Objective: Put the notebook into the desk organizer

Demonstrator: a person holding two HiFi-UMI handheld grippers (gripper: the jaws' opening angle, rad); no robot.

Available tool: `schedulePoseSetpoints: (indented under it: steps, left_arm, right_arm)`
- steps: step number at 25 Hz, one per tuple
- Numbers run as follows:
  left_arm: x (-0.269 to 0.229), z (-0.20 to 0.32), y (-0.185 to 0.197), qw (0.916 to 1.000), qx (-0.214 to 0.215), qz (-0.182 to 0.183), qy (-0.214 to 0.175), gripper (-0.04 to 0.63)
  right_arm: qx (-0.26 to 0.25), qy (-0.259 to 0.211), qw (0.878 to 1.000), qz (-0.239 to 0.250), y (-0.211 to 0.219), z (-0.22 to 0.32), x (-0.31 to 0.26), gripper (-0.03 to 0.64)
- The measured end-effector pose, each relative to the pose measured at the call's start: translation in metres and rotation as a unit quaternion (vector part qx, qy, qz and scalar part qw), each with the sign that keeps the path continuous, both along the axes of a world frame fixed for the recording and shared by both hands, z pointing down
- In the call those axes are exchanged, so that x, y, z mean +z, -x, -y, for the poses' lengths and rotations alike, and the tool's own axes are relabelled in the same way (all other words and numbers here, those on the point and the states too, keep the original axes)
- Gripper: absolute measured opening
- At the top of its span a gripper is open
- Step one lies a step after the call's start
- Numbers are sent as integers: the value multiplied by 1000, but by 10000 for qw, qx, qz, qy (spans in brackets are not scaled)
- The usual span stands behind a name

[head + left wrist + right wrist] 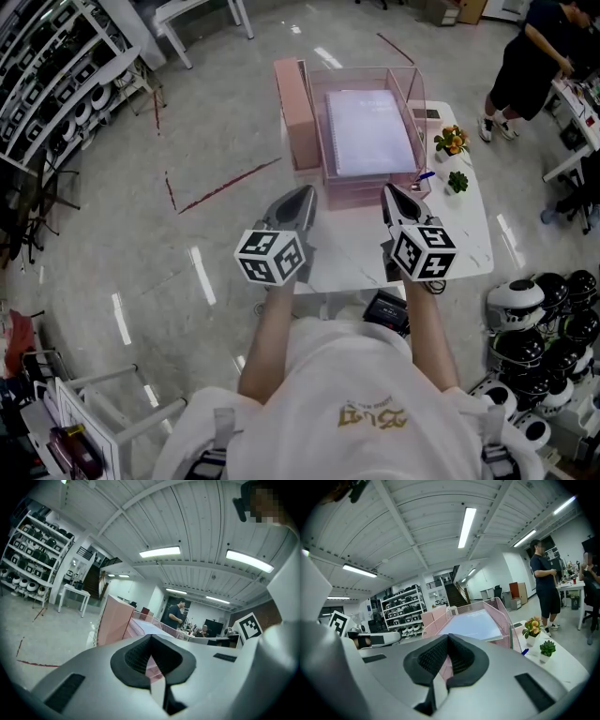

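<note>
One white table [464, 230] w/ pink organizer [298, 112], notebook [370, 131] inside; helmet racks [56, 75] left.

One pink mesh desk organizer [292, 112]; one lilac spiral-bound notebook [370, 131]; one orange-flowered potted plant [452, 141]; one green potted succulent [457, 181]; one blue pen [425, 175]; one white bench [352, 255].

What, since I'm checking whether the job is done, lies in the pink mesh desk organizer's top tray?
A pale lilac notebook lies flat there. It hides the tray floor and what the pink mesh desk organizer's lower tiers hold.
</note>
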State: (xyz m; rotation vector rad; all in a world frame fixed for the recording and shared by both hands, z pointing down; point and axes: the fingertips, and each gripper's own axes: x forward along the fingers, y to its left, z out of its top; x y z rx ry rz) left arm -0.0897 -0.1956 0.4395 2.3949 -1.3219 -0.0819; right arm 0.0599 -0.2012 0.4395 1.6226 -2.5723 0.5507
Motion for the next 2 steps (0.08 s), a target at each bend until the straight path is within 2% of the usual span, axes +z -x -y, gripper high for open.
schedulePoseSetpoints:
  steps: [2]
  left_arm:
    - [1, 0, -1, 10000, -6, -4, 5, 17]
  right_arm:
    - [-15, 8, 10000, 5, 0, 1, 0, 11]
